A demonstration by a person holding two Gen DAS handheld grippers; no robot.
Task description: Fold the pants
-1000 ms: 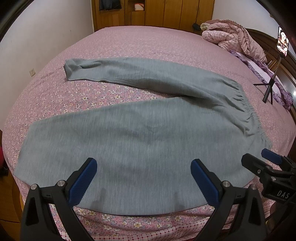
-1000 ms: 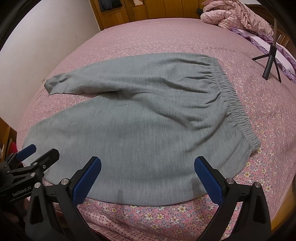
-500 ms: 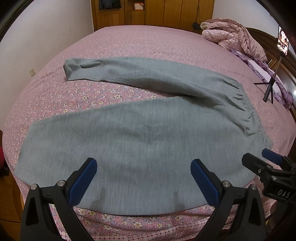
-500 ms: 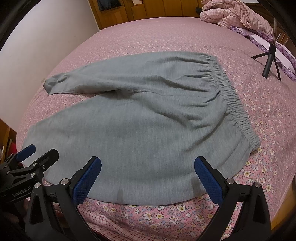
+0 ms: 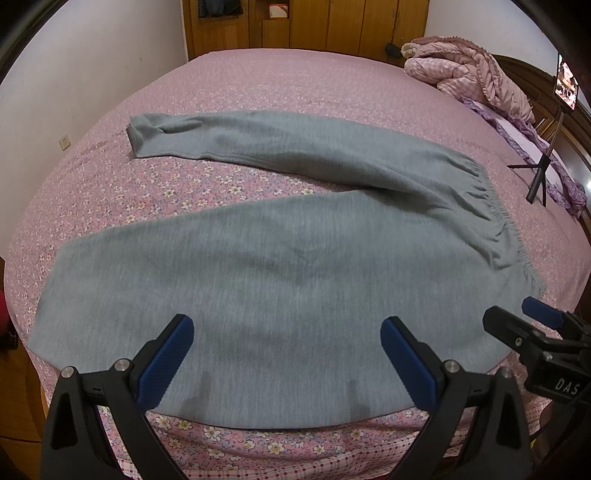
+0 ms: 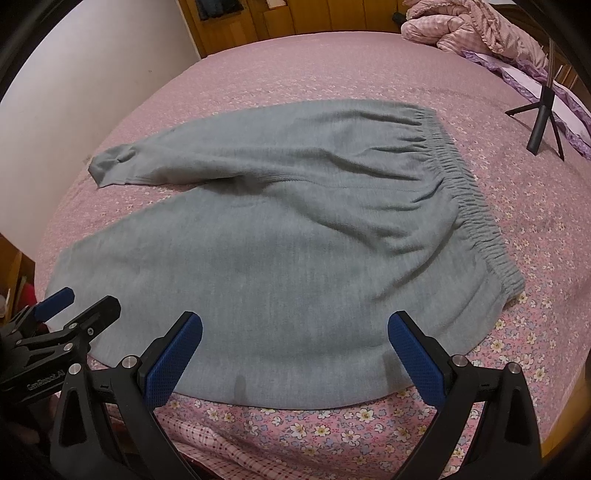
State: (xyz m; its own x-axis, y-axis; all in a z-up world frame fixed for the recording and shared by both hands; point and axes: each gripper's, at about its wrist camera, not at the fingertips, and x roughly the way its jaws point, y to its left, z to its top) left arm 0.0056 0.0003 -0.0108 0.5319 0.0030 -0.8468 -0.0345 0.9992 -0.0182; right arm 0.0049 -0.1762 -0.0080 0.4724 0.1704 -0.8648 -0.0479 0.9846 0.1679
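Observation:
Grey sweatpants lie spread flat on the pink floral bed, legs apart in a V. The elastic waistband is at the right and the far leg's cuff at the back left. My left gripper hovers open over the near leg's front edge, nothing between its blue pads. My right gripper is open too, above the near edge closer to the waistband. Each gripper shows in the other's view: the right one at the right, the left one at the left.
The bed runs back to a wooden wardrobe. A crumpled pink quilt lies at the back right. A small black tripod holding a phone stands on the bed at the right. A white wall is on the left.
Almost nothing differs: both open grippers hold their place over the pants' near edge, with only a very slight drift of view.

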